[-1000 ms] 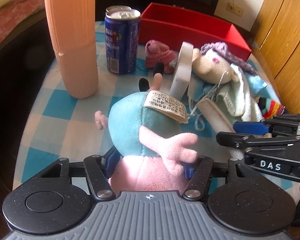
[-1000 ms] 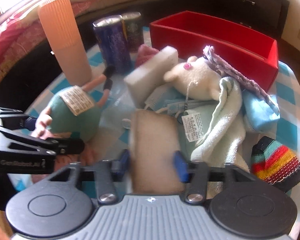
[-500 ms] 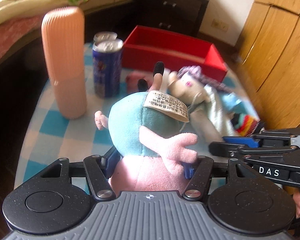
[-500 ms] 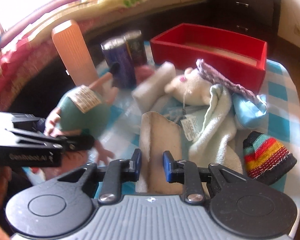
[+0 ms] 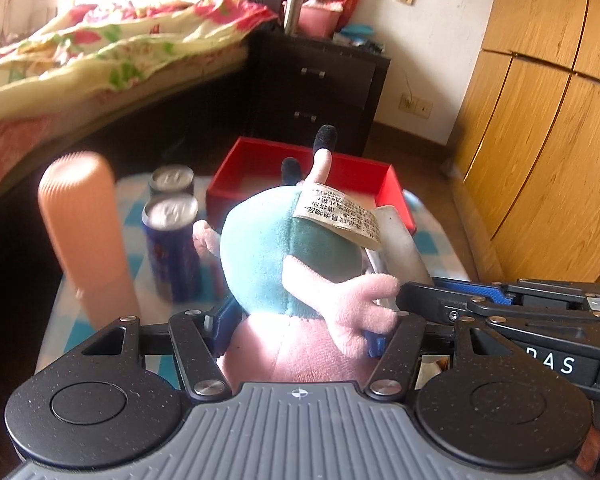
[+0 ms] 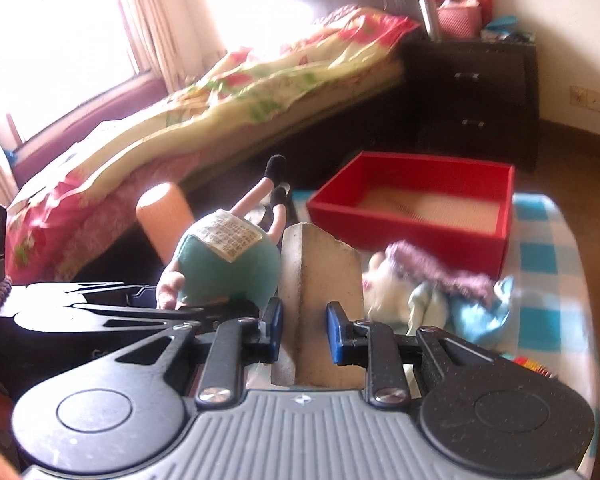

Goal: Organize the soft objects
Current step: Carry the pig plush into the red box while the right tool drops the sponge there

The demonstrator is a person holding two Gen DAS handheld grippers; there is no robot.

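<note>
Strong daylight from window [image 6: 60, 52] — blown out in right wrist view, glare washing the bed [image 6: 228, 92], peach cylinder [image 5: 86, 236] and cans [image 5: 172, 248] motion-blurred, plush pile [image 6: 432, 288] smeared, heavy fisheye bending at edges — dark vignette corners.

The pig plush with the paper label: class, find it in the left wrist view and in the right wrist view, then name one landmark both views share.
Left wrist view: the pig plush fills the centre, shut in the left gripper.
Right wrist view: it sits left of centre, beside the sponge that the right gripper holds.
Shared landmark: the red box behind it.
</note>
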